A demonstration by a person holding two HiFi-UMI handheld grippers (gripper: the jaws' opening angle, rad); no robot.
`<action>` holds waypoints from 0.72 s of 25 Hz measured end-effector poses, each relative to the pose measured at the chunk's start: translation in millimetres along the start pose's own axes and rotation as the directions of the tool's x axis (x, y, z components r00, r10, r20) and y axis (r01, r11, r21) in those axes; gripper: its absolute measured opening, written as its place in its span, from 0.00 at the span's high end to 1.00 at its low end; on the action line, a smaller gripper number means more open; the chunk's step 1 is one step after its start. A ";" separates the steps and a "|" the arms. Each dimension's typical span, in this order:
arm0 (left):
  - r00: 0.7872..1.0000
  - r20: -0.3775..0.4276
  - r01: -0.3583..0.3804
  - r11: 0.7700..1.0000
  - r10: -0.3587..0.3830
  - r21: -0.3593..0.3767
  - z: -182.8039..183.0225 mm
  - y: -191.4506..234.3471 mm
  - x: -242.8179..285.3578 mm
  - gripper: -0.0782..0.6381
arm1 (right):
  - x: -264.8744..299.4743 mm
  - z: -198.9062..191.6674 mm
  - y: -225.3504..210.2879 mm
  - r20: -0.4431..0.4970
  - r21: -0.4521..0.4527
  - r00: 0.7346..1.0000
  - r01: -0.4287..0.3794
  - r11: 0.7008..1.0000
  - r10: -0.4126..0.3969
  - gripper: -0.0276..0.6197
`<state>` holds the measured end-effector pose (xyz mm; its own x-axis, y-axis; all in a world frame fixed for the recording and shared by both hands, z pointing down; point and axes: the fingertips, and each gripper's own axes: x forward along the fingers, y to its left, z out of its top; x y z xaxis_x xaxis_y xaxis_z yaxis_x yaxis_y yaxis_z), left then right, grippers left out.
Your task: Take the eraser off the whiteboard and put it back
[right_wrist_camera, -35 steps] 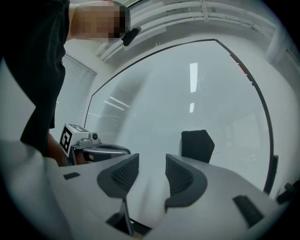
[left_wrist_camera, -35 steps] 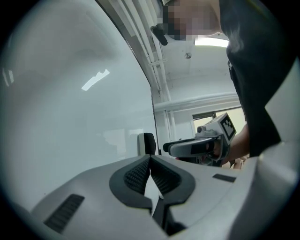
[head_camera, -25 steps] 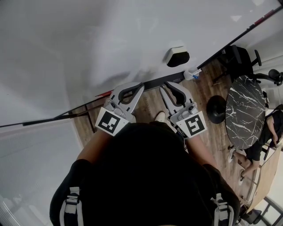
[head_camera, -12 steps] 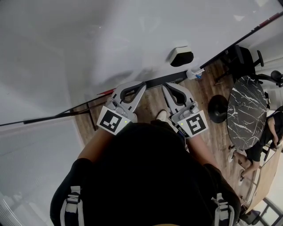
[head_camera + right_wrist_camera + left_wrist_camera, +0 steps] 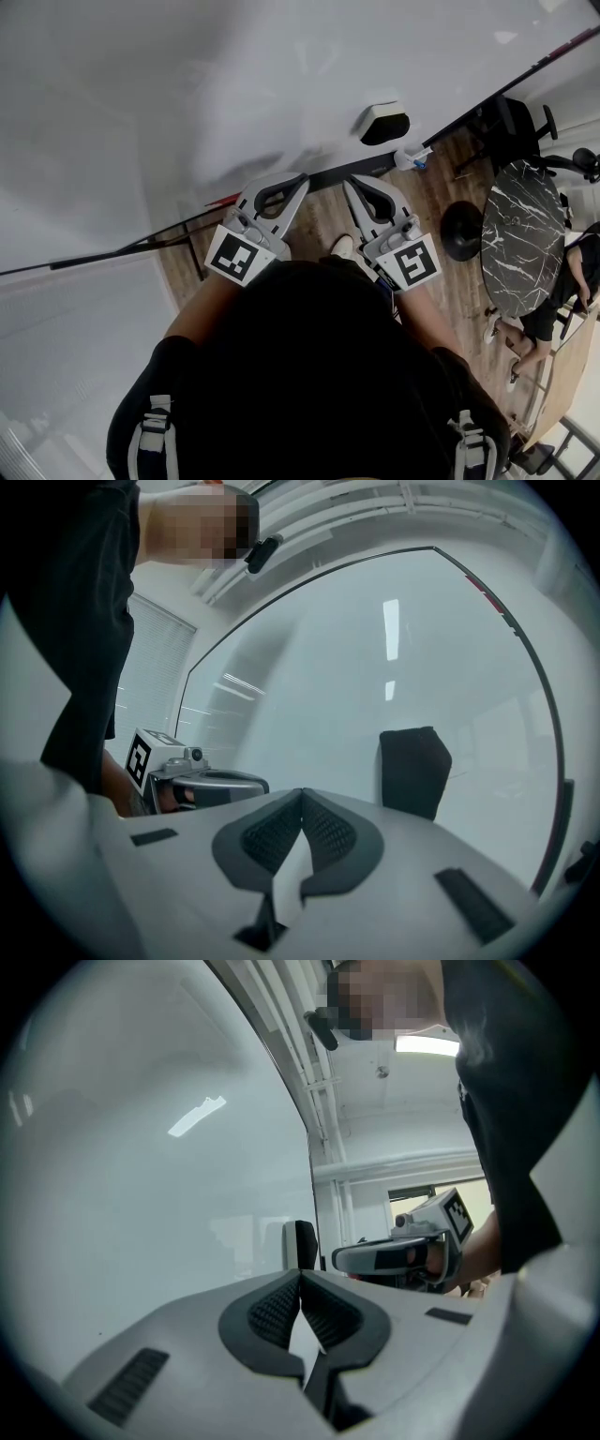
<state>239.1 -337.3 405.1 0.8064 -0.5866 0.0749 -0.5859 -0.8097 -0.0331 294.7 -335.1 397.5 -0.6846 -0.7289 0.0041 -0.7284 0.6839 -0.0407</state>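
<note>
Head view first: most of the frame is filled by the whiteboard [image 5: 187, 94], and the eraser [image 5: 382, 123] (pale top, black body) is seen stuck on it close to the bottom edge, just above the right end of the dark marker tray [image 5: 342, 172]. Something small, white and blue [image 5: 411, 159] is parked at that end of the tray, too tiny to be identified.

The left gripper [image 5: 302, 178] and the right gripper [image 5: 347, 181] are held side by side in front of the tray, tips angled toward each other, and the eraser is touched by neither.

From the left gripper view, the left gripper [image 5: 300, 1274] is shown with its ribbed pads pressed together and nothing between them; the eraser [image 5: 302, 1244] is seen edge-on just past the tips, with the right gripper [image 5: 403, 1255] off to the side. Same story in the right gripper view: the right gripper [image 5: 301, 791] is clamped closed and empty, with the eraser [image 5: 414, 771] sitting on the board beyond it and the left gripper [image 5: 202, 785] alongside.

A round marble table [image 5: 520, 239] and an office chair [image 5: 511, 127] are visible on the wooden floor [image 5: 319, 211] below the board.
</note>
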 end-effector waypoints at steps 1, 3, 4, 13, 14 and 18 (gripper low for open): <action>1.000 0.000 0.001 1.000 -0.001 -0.002 0.3 -0.1 -0.1 0.88 | -0.2 -0.2 -0.3 -0.002 0.000 1.000 0.003 1.000 -0.003 0.95; 1.000 0.000 0.004 1.000 -0.004 -0.002 0.9 -0.3 -0.3 0.88 | -0.5 -0.5 -0.5 -0.005 0.001 1.000 0.006 1.000 -0.006 0.95; 1.000 0.001 0.006 1.000 -0.006 0.000 1.1 -0.3 -0.1 0.88 | -0.9 -1.3 -1.0 -0.006 -0.002 1.000 0.007 1.000 -0.007 0.95; 1.000 0.004 0.022 1.000 -0.022 0.004 3.1 -0.7 0.9 0.88 | -1.5 1.3 -0.3 -0.005 -0.008 1.000 0.018 1.000 -0.018 0.95; 1.000 0.005 0.023 1.000 -0.023 0.005 3.0 -0.9 1.3 0.88 | -2.1 0.5 -0.6 -0.008 -0.007 1.000 0.020 1.000 -0.020 0.95; 1.000 0.008 0.029 1.000 -0.029 0.006 3.8 -1.0 1.2 0.88 | -3.0 -1.1 -0.9 -0.019 -0.007 1.000 0.025 1.000 -0.025 0.95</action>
